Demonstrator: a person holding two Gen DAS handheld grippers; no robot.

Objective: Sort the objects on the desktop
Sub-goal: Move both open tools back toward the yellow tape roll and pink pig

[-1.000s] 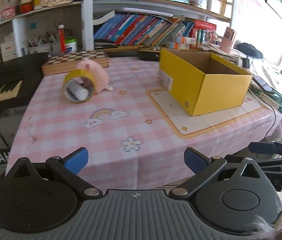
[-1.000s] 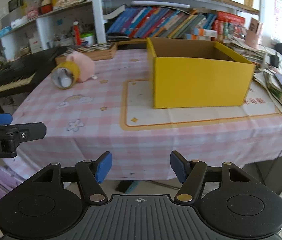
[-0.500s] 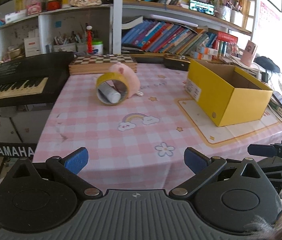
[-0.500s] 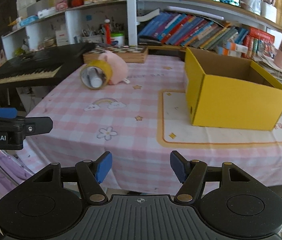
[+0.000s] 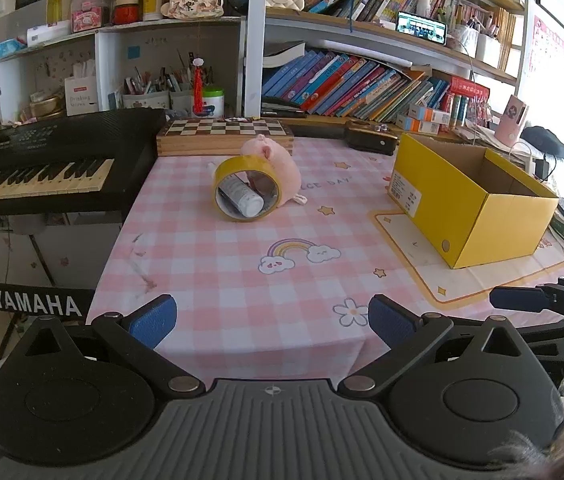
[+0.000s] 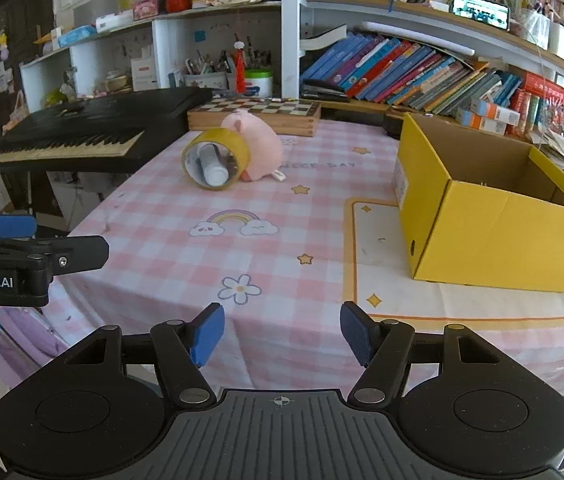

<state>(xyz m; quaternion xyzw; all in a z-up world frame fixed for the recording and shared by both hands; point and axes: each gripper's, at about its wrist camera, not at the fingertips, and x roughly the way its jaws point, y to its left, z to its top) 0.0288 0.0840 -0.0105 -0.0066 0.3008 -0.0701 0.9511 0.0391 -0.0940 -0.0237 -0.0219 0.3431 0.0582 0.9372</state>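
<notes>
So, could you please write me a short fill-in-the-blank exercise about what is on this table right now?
1. The roll of tape leans against a pink ____.
2. A white tube lies ____ the roll of tape.
3. The open box on the table is ____ in colour.
4. Both the left gripper and the right gripper hold ____.

Missing words: plush toy; inside; yellow; nothing

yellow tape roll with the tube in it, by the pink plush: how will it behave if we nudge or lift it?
The tape roll stands on its edge, so a push will probably roll it. The pink plush right behind may stop it that way. The white tube lies loose in its core and will likely slide out on a lift.
</notes>
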